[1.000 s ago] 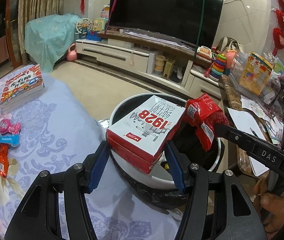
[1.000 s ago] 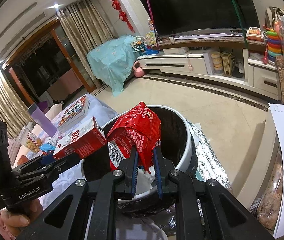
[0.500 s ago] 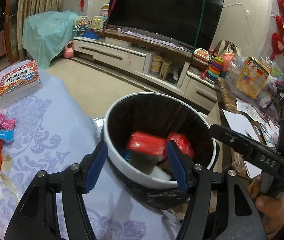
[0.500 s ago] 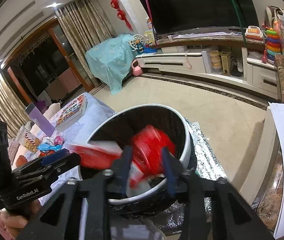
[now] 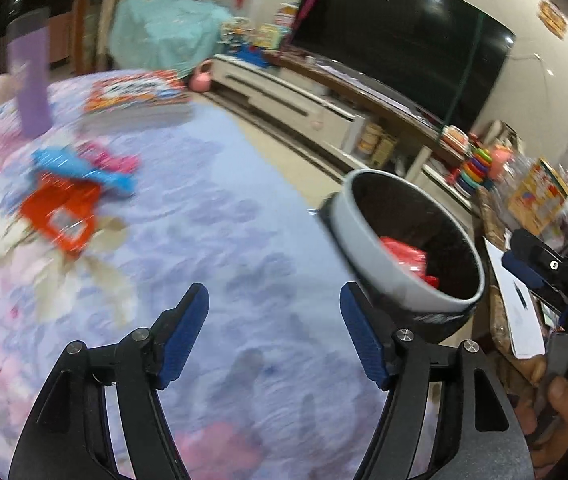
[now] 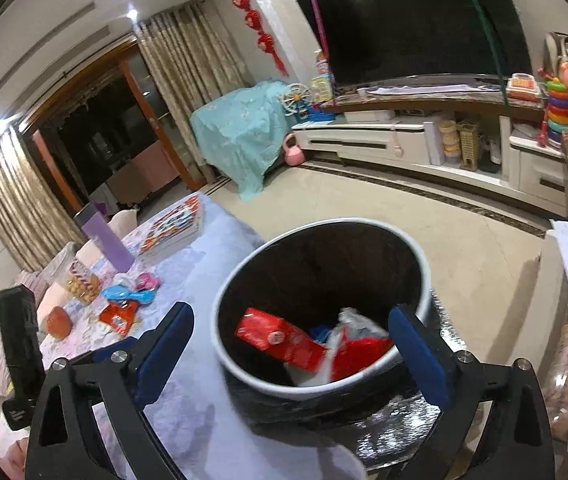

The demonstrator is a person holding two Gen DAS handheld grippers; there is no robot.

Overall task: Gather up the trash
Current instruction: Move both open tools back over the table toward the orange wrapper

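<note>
Blue-padded right gripper (image 6: 289,346) over bin (image 6: 423,280) (jaws wide)

Dark television (image 6: 411,20) above white cabinet (image 6: 383,144), seemingly evening.

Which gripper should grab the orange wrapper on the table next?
Probably the left gripper: it is open, empty, over the table, facing the orange wrapper. The right gripper, also open, faces the trash bin.

Dim indoor light, motion blur, fisheye warping
</note>
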